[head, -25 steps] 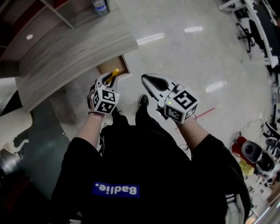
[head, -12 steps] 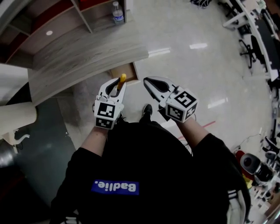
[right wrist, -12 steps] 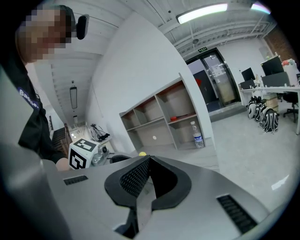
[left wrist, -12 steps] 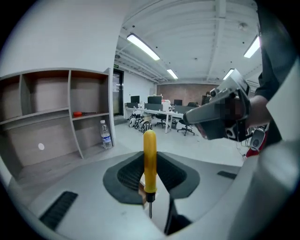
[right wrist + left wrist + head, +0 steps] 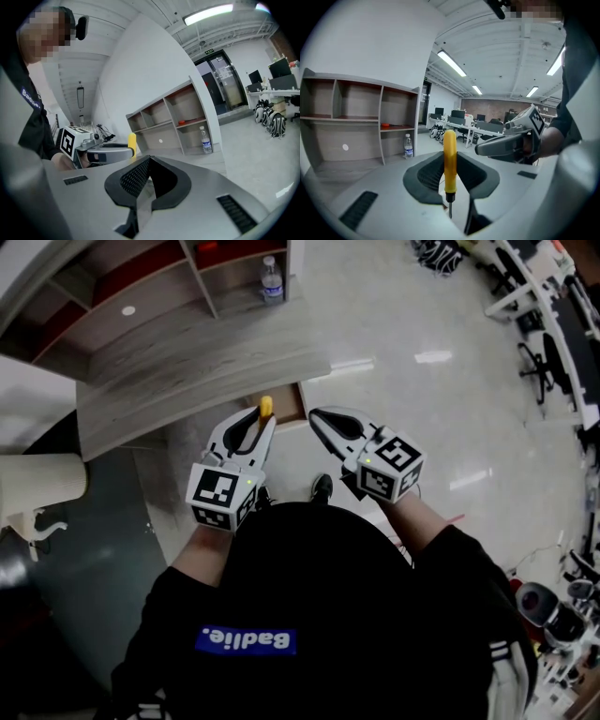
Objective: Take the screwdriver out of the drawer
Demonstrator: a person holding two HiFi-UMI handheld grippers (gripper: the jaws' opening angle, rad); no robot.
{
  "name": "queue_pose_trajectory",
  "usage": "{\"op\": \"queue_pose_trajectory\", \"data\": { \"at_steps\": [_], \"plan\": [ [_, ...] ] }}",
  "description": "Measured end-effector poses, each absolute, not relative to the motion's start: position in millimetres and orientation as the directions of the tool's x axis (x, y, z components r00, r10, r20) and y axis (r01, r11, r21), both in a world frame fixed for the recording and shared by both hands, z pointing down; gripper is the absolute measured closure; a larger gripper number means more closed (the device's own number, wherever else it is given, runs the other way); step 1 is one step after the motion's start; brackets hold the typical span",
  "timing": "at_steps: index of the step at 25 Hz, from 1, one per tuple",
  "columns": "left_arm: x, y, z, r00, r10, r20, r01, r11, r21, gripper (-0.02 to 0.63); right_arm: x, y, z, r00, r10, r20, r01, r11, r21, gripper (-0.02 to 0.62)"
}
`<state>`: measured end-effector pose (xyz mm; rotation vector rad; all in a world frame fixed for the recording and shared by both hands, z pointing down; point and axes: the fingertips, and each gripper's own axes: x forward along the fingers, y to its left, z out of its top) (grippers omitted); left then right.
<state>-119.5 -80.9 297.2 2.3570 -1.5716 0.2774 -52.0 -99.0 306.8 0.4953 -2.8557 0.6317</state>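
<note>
The left tool (image 5: 255,423) grips the screwdriver (image 5: 449,161), whose yellow handle stands upright across the jaws with the metal tip down. Just above it in the head view, the open drawer (image 5: 289,401) under the worktop (image 5: 187,371) seems empty, and the screwdriver is clear of it. To the right, the right tool (image 5: 321,416) has its jaws together on nothing.

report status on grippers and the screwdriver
Left gripper shut on yellow-handled screwdriver, out of the open drawer. Right gripper shut, empty. Nothing in the way.
</note>
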Motion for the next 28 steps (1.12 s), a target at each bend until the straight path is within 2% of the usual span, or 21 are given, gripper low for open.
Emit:
{"op": "queue_pose_trajectory", "data": {
  "at_steps": [28],
  "plan": [
    [-129.3,-58.0,276.4,0.367,-0.885,0.286,-0.929,-0.331,0.167,0.523,-66.1,-87.6,287.9,-0.943,-0.260,0.209,-0.321,0.875,-0.362,0.566]
  ]
}}
